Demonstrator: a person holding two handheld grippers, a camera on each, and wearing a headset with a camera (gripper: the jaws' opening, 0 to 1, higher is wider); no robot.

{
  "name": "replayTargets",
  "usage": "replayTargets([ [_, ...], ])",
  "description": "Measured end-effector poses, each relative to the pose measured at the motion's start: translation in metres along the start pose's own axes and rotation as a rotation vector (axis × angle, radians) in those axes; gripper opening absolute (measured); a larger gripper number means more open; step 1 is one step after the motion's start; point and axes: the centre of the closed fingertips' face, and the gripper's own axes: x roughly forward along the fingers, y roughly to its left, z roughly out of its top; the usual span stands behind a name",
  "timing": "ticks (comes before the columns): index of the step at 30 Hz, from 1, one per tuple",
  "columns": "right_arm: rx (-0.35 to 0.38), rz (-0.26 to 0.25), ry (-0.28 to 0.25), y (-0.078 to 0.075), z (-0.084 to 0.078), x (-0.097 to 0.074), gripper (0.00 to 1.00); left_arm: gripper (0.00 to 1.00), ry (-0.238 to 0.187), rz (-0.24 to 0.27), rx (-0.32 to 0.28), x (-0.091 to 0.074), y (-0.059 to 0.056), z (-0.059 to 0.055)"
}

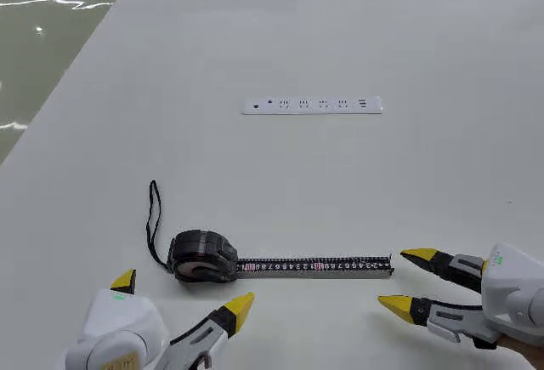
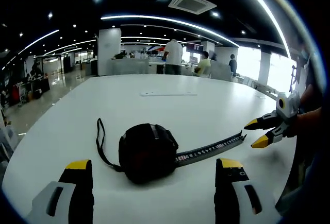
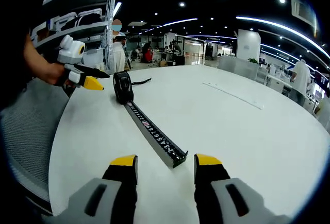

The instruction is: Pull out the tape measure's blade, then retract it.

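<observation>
One length of blade (image 1: 314,265) drawn out of the black tape measure (image 1: 202,256), flat on the white table (image 1: 297,174), long axis running straight from just ahead of the left gripper (image 1: 183,293) to a free end just ahead of the right gripper (image 1: 405,280). Left jaws spread wide and empty, tape measure centred before the gap and clear of both yellow tips, wrist strap (image 1: 154,221) looping away on the left jaw's side; right jaws parted less widely, also empty, blade end pointing into the gap without touching. Farther out, well beyond both pairs of jaws, a white power strip (image 1: 312,105).
</observation>
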Motion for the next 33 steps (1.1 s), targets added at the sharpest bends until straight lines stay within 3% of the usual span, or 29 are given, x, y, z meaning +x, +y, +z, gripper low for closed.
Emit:
replayTargets([
  [8,-0.044,0.05,0.041,-0.011,-0.008,0.006,0.35,0.93,0.009,0.01,0.014,0.013,-0.003,0.003],
  [20,-0.129,0.137,0.082,-0.01,-0.009,0.02,0.29,0.86,0.046,0.052,0.006,0.028,0.001,0.005],
  [28,-0.167,0.187,0.107,-0.011,-0.012,0.026,0.21,0.82,0.078,0.077,-0.005,0.036,0.004,0.002],
  [33,-0.169,0.204,0.104,-0.01,-0.011,0.027,0.16,0.75,0.111,0.089,-0.041,0.038,0.006,-0.004],
])
